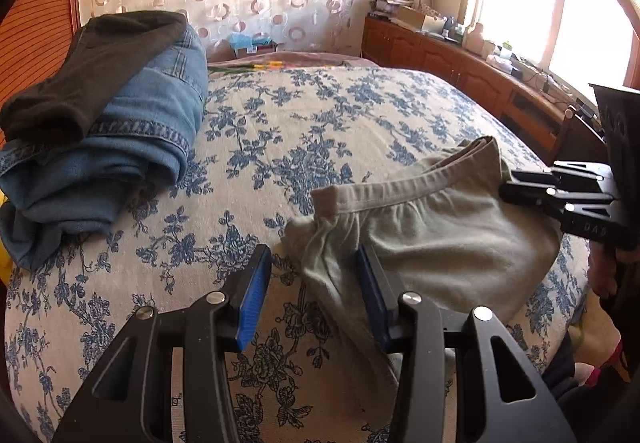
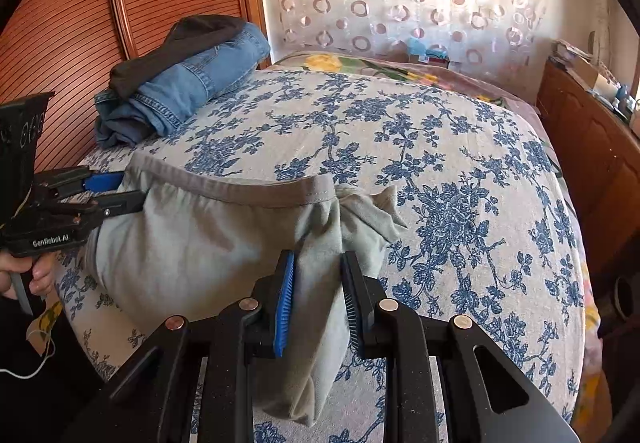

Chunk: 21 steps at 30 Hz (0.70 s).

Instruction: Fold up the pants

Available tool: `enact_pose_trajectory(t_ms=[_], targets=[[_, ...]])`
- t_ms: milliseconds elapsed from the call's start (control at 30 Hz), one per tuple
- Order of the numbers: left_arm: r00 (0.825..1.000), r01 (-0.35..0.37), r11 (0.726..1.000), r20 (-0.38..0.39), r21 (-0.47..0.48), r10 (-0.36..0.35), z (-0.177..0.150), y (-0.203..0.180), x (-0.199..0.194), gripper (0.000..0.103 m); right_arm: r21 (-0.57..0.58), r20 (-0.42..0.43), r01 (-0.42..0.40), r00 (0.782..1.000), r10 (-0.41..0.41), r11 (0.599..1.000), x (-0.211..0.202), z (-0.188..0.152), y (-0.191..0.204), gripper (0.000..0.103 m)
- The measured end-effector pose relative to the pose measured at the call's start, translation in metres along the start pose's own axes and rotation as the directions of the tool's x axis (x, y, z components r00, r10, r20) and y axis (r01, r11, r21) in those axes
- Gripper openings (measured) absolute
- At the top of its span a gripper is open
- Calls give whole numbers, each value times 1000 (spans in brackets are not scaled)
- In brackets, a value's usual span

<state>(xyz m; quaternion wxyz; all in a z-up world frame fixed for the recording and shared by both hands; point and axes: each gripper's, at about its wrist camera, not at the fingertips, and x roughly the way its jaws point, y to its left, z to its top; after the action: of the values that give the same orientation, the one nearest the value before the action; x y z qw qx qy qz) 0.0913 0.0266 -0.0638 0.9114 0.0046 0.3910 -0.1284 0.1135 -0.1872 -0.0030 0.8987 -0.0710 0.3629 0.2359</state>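
Note:
Pale grey-green pants [image 1: 432,235] lie on the bed, waistband [image 1: 392,185] toward the far side; they also show in the right wrist view [image 2: 200,243]. My left gripper [image 1: 314,275] is open at the pants' left edge, its right finger [image 1: 372,283] touching the cloth. In the right wrist view the left gripper [image 2: 120,191] sits at the waistband's left end. My right gripper [image 2: 318,283] has its jaws partly open, a fold of the pants between them. In the left wrist view the right gripper [image 1: 516,185] sits at the pants' right edge.
The bed has a blue-flowered cover [image 1: 280,131]. A pile of blue jeans [image 1: 132,131] and a dark garment [image 1: 92,71] lies at the far left. A wooden cabinet [image 1: 460,67] with clutter stands along the right. A slatted wooden panel [image 2: 80,3] is behind the pile.

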Motion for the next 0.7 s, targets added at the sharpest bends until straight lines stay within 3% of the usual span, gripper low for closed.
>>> enact_pose_trajectory(t_ms=[300,367,433,567,700], targets=[[999,4,1000,-38,12,-4,0,-1,9,48,5,-8,3,1000,-3,1000,3,-4,0,27],[999,5,1000,-39,14,-5,-1,-1,9,51,9,9,-14,1000,14,1000,-2,-4,-2,12],[999,7,1000,-41,24,-6,-1,-3,9,52,19,53,-8,999,7,1000,-11,-2,-5,6],[999,4,1000,-43,31,-3,0,-4,10,53,75,75,57,995,-62,996,-18,2,-18,5],[999,7,999,-42,31,-6,0,-3,10,54,97,71,40,996,-47,995,-19,3,-24,5]])
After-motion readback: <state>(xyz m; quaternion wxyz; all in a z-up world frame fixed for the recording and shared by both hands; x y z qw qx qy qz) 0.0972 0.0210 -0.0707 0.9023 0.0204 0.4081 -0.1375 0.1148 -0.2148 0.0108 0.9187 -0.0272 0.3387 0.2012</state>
